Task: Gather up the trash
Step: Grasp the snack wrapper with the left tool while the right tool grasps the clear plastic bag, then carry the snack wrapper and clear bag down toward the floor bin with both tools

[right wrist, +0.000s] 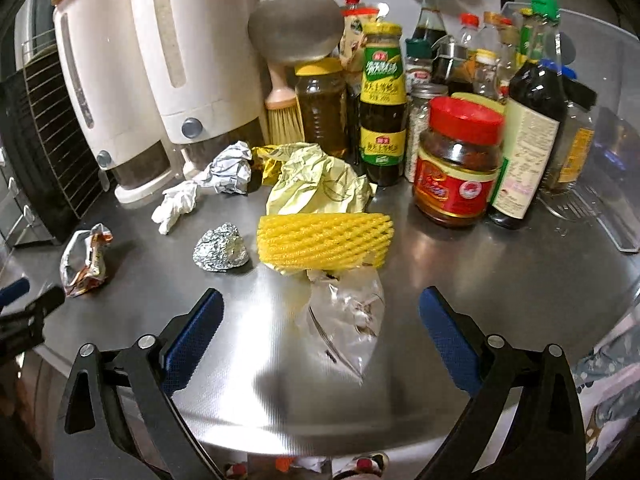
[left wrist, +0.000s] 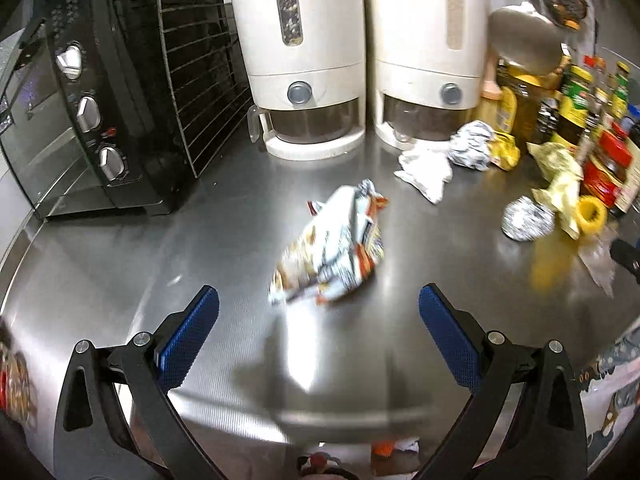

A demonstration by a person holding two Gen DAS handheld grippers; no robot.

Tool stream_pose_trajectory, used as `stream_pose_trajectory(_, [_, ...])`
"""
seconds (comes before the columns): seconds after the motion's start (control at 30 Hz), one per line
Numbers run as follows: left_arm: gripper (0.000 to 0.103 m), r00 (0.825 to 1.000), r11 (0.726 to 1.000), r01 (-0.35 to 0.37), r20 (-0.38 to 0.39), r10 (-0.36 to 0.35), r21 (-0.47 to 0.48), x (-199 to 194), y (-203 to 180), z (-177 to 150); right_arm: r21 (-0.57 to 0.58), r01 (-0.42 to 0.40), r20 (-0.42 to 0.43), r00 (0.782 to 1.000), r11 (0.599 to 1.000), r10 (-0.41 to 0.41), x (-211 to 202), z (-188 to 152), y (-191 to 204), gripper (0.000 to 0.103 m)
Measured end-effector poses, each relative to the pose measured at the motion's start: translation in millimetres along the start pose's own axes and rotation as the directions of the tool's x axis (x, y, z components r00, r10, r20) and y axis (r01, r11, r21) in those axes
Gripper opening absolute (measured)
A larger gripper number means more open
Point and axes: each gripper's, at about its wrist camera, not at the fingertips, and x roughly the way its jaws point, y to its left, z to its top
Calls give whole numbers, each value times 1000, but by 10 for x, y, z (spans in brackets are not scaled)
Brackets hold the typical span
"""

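A crumpled snack wrapper (left wrist: 332, 248) lies on the steel counter just ahead of my open, empty left gripper (left wrist: 319, 300); it also shows in the right wrist view (right wrist: 85, 258). A clear plastic bag (right wrist: 348, 320) lies between the fingers of my open, empty right gripper (right wrist: 320, 300), touching a yellow foam net (right wrist: 324, 240). A foil ball (right wrist: 220, 252), a white tissue (right wrist: 176, 204), crumpled silver paper (right wrist: 228, 168) and a yellow wrapper (right wrist: 316, 180) lie behind. The left view shows the tissue (left wrist: 426, 168), the foil ball (left wrist: 526, 220) and the foam net (left wrist: 591, 214).
A black toaster oven (left wrist: 88, 108) stands at the left. Two white dispensers (left wrist: 304, 60) stand at the back. Sauce bottles and jars (right wrist: 456, 160) crowd the back right, with a brush (right wrist: 282, 112) and a hanging ladle (right wrist: 296, 28). The counter's front edge is near both grippers.
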Motion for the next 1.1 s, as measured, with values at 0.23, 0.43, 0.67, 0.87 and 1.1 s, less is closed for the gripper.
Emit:
stream_pose_trajectory(0.23, [95, 999, 1000, 14, -37, -14, -3, 419, 24, 176, 6, 5, -33, 999, 1000, -5, 246, -8, -87, 91])
stream_pose_trajectory(0.43, [92, 996, 998, 45, -70, -47, -32, 648, 5, 242, 21, -5, -38, 999, 1000, 5, 337, -16, -138, 75])
stream_pose_trajectory(0.67, [65, 993, 997, 76, -89, -77, -20, 731, -42, 268, 7, -40, -61, 997, 999, 41, 439, -25, -44, 50])
stream_pose_trajectory(0.87, [52, 994, 997, 78, -82, -77, 9, 647, -104, 201, 9, -63, -55, 996, 998, 64, 396, -56, -13, 39])
stream_pose_trajectory(1.1, [34, 991, 994, 105, -88, -104, 11, 386, -163, 7, 0, -100, -62, 993, 995, 100, 194, -176, 45, 31])
